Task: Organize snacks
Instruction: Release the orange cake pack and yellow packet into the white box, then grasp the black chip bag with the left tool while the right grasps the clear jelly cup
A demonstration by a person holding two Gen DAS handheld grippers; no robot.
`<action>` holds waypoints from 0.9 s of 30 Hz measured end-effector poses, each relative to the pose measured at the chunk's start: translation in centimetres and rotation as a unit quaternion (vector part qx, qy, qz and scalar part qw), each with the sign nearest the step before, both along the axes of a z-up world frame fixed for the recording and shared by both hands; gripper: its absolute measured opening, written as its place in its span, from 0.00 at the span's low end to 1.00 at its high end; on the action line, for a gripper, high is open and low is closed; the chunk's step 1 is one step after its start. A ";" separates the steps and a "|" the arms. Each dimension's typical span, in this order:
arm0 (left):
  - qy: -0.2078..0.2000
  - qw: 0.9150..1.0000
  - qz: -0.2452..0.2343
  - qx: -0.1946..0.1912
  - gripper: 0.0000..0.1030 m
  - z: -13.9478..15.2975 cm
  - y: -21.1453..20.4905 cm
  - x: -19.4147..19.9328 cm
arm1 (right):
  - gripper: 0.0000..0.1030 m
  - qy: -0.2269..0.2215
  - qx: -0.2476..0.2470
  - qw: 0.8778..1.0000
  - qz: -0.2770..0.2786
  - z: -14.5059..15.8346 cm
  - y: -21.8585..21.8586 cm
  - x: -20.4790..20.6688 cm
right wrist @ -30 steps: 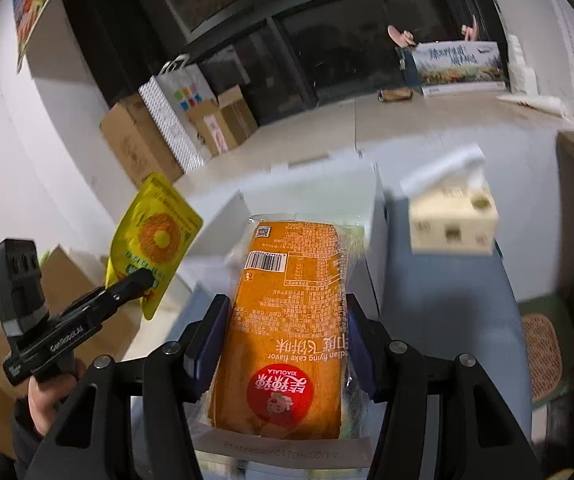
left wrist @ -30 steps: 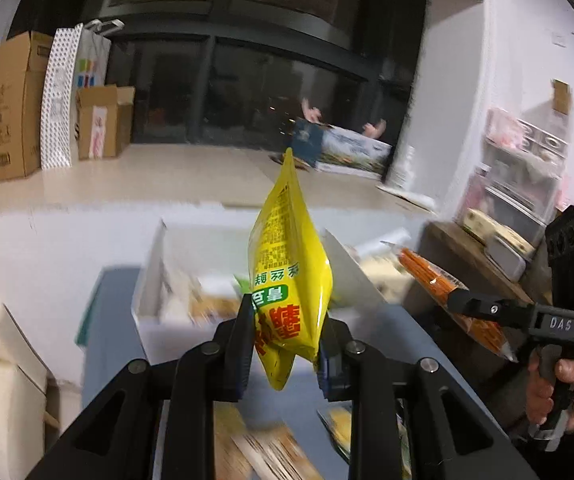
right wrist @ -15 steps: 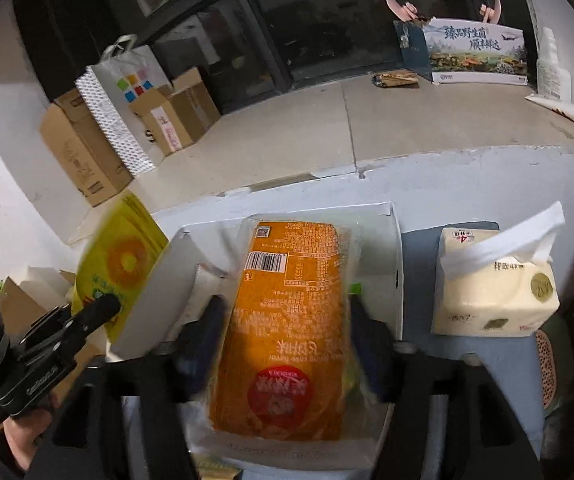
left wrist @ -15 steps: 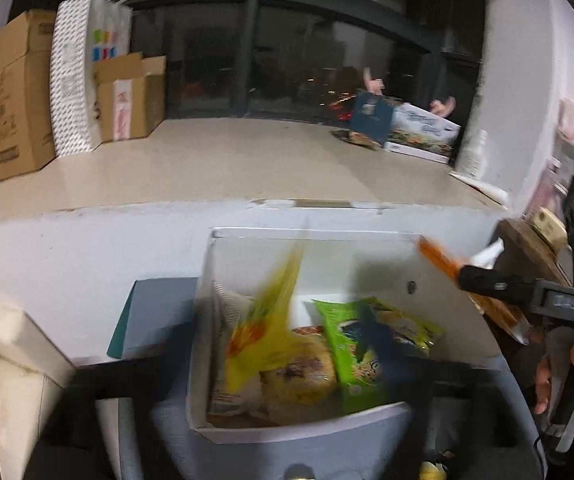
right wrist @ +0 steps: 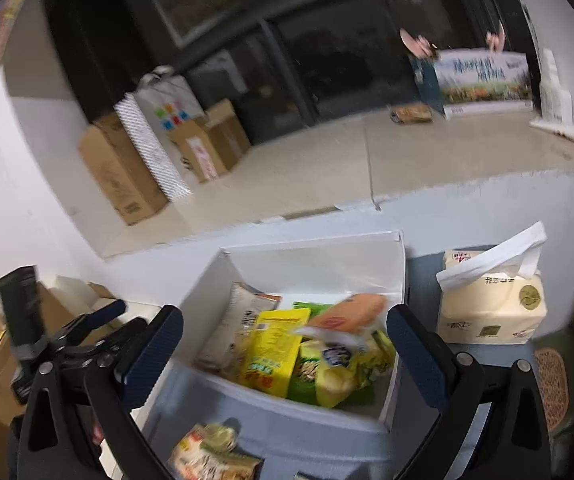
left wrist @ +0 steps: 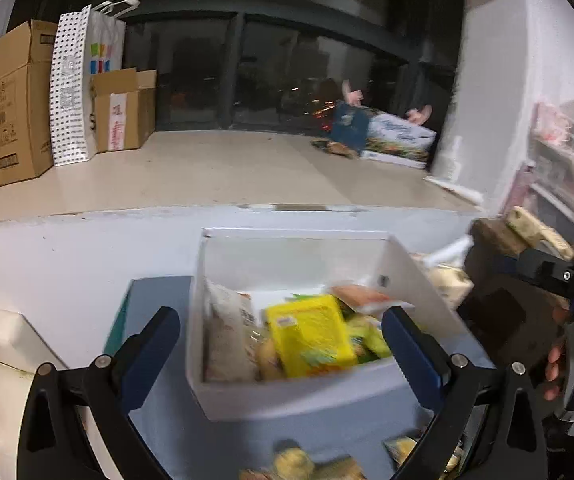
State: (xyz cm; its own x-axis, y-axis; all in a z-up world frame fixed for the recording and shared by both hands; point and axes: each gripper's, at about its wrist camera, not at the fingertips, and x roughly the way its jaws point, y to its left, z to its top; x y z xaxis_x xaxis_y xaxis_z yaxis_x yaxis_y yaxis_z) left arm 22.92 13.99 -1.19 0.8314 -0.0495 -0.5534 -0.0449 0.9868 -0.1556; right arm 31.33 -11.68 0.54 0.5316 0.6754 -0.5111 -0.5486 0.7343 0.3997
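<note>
- The left wrist view looks forward and somewhat down between its own two fingers, close above a white box [left wrist: 407, 276] of snack packs on a blue-grey table [left wrist: 327, 420].
- The right wrist view faces the same way, close to the white box [right wrist: 401, 280], from a place further right; a tissue pack [right wrist: 491, 312] stands beside the box.
- Both share the box, the cardboard cartons [left wrist: 11, 104] and the dark windows [right wrist: 327, 52] behind.
- Each view catches the other gripper at its edge.
</note>
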 end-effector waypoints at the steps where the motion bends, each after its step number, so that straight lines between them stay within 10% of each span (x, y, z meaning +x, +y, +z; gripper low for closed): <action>1: -0.011 1.000 -0.011 -0.004 1.00 0.1 -0.7 -1.5 | 1.00 -0.012 0.011 1.000 0.005 0.3 -0.9 -1.4; 8: -0.039 0.997 -0.071 -0.003 1.00 -1.4 -6.4 -10.3 | 1.00 -0.079 0.014 0.997 -0.005 -0.8 -7.0 -11.3; 14: -0.026 0.996 -0.077 -0.023 1.00 -4.1 -10.3 -16.1 | 1.00 -0.043 -0.051 0.997 -0.033 -5.0 -9.9 -16.2; 27: 0.020 0.995 -0.094 -0.034 1.00 -6.9 -13.4 -17.8 | 1.00 0.019 -0.178 0.983 -0.044 -12.1 -9.1 -12.5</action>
